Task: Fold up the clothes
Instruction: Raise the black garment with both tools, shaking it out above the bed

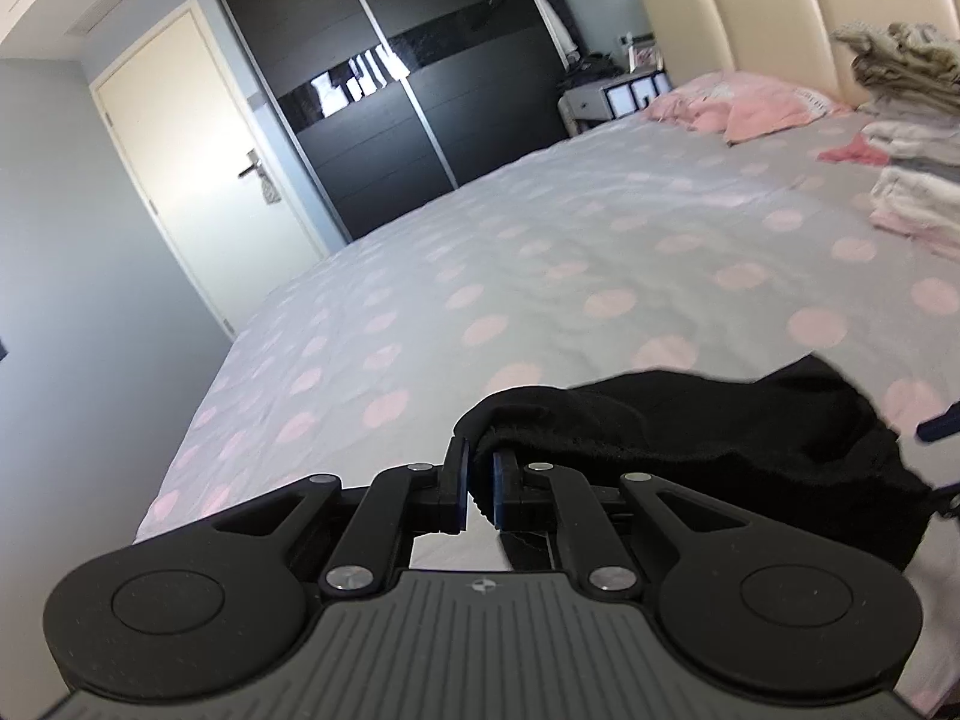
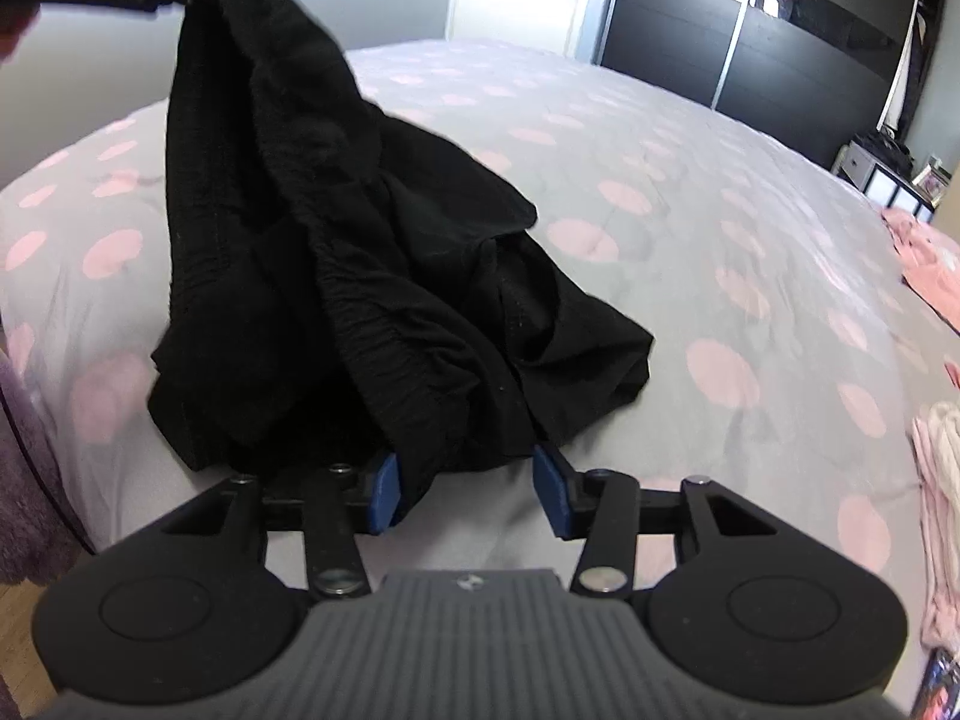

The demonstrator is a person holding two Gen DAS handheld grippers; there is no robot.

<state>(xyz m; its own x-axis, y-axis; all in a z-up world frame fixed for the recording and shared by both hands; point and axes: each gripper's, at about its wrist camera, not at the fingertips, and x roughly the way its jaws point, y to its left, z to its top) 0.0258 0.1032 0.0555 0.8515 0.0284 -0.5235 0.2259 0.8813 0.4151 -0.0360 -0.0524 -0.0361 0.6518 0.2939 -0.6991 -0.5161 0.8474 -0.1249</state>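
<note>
Left wrist view: my left gripper (image 1: 479, 483) pinches the black garment (image 1: 690, 420) at lower centre, lifting an edge.
My right gripper (image 2: 465, 489) is spread, cloth between its fingers, ready to grab.

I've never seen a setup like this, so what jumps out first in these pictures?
A black garment lies bunched on a grey bedspread with pink dots. The left hand-held gripper is shut on one edge and lifts it, while the right hand-held gripper is open at the near edge. Dark wardrobe doors stand behind the bed.
</note>
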